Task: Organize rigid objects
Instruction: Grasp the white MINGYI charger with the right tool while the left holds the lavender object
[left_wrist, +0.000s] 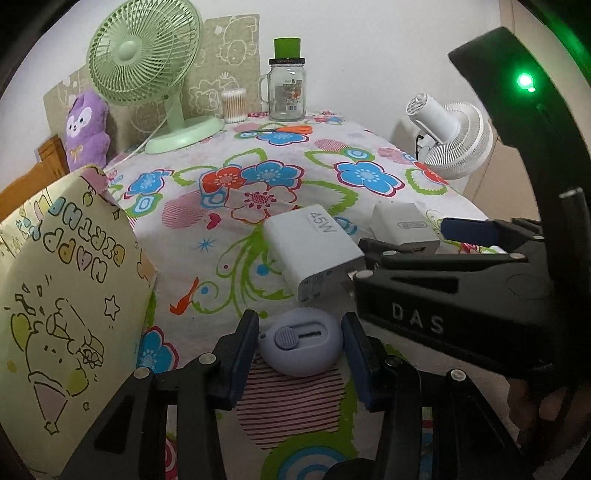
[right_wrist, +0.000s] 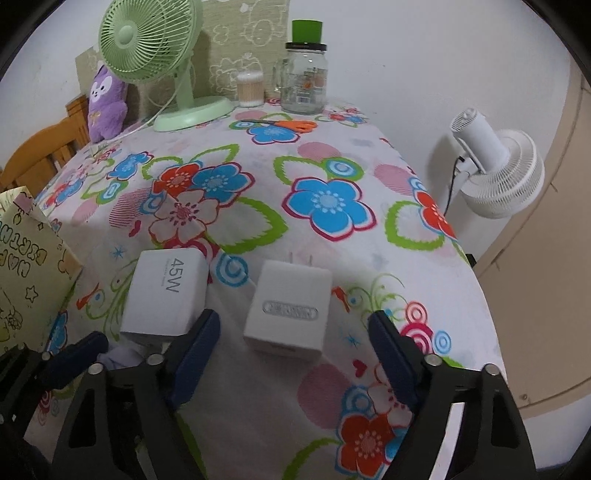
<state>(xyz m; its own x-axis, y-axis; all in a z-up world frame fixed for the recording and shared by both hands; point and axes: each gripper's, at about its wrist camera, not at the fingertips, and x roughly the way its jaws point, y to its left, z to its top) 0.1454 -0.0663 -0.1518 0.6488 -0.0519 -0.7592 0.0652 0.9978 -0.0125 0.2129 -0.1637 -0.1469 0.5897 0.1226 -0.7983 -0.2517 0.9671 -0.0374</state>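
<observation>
Barely started, I'd say. Nearest, the left claw (left_wrist: 300, 360) is clamped on the lilac cutter (left_wrist: 301, 345), still on the table (left_wrist: 280, 177). Right claw (right_wrist: 293, 349) open around the small charger (right_wrist: 288, 308); 45W charger (right_wrist: 164, 291) left of it, untouched. Gift bag (left_wrist: 70, 295) far left.

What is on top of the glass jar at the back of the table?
A black lid closes the glass jar, and a green cap stands upright on that lid. Through the glass the jar looks empty. The cap's inside, and the lid under it, are hidden.
</observation>
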